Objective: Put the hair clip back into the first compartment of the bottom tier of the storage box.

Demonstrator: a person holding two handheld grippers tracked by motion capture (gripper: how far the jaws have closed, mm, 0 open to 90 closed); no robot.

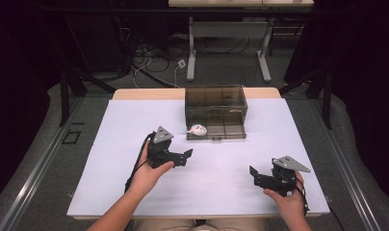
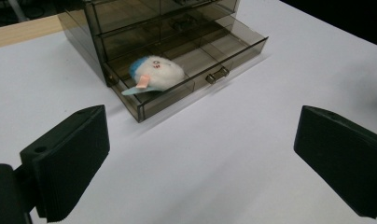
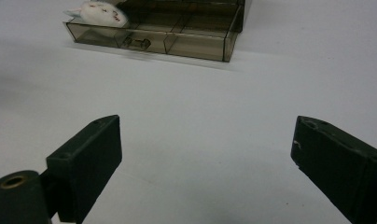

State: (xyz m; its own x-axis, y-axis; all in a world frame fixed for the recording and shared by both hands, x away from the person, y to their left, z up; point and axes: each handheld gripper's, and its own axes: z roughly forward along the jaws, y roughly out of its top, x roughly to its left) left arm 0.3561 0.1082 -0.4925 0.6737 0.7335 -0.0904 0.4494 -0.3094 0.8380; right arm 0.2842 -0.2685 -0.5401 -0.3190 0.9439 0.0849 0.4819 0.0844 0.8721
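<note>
Near the far middle of the white table [image 1: 135, 192], a smoky translucent drawer cabinet [image 1: 215, 102] is set, with its bottom drawer [image 1: 221, 131] pulled out toward the person. In the left end of that open drawer a small white plush toy [image 1: 198, 129] is seen — a blue patch and a pinkish flap are made out on it in the left gripper view [image 2: 154, 74], where it is tilted against the drawer's front wall. A small metal handle [image 2: 217, 74] is fixed at the middle of the drawer front.

The left gripper [image 1: 185, 156] is held in the person's left hand [image 1: 149, 175] just short of the drawer, a little to its left, and is pointed to the right. Its jaws are spread wide, with nothing between them but bare table.

The right gripper [image 1: 253, 174] is held in the right hand [image 1: 289, 197] near the table's front right corner, well apart from the cabinet. Its jaws are likewise parted wide and nothing is gripped — in the right gripper view the drawer [image 3: 154, 37] and the toy [image 3: 102, 13] are seen far ahead at the upper left.

Beyond the table, the legs of another table [image 1: 226, 48] and loose cables [image 1: 149, 62] are seen on the floor.
</note>
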